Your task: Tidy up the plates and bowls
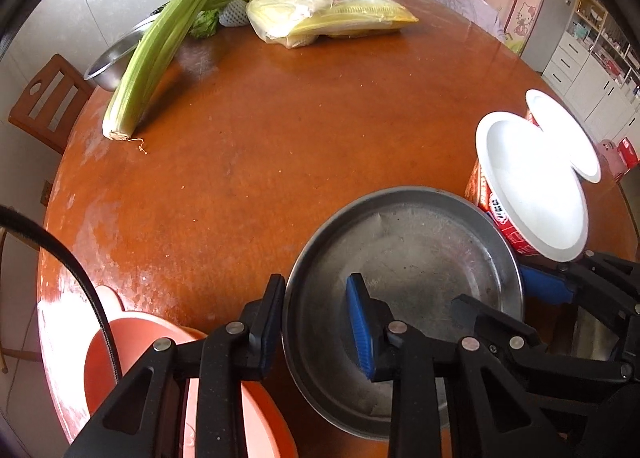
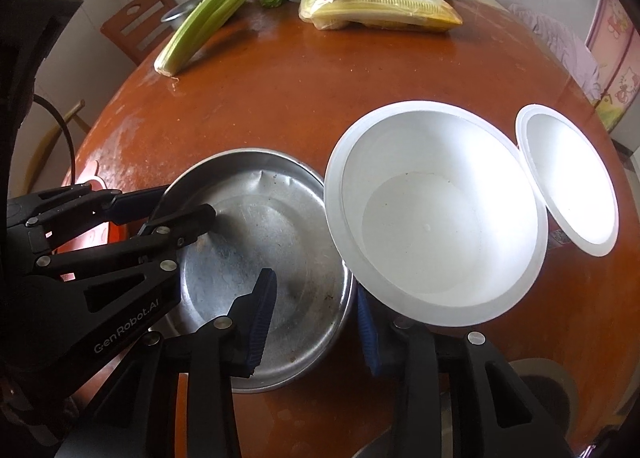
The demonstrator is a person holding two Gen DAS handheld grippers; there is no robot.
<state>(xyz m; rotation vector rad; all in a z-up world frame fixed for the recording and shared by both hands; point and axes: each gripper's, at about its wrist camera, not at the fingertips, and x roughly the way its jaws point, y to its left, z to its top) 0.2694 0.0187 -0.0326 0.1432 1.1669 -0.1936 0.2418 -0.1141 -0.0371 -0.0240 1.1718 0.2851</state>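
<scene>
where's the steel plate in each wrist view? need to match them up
Left wrist: the steel plate sits bottom centre-right; the left gripper straddles its left rim.
Right wrist: the steel plate is lower centre-left, left of the white foam bowl; the right gripper straddles its right rim.
Shared landmark: the celery bunch at the table's far left.
</scene>
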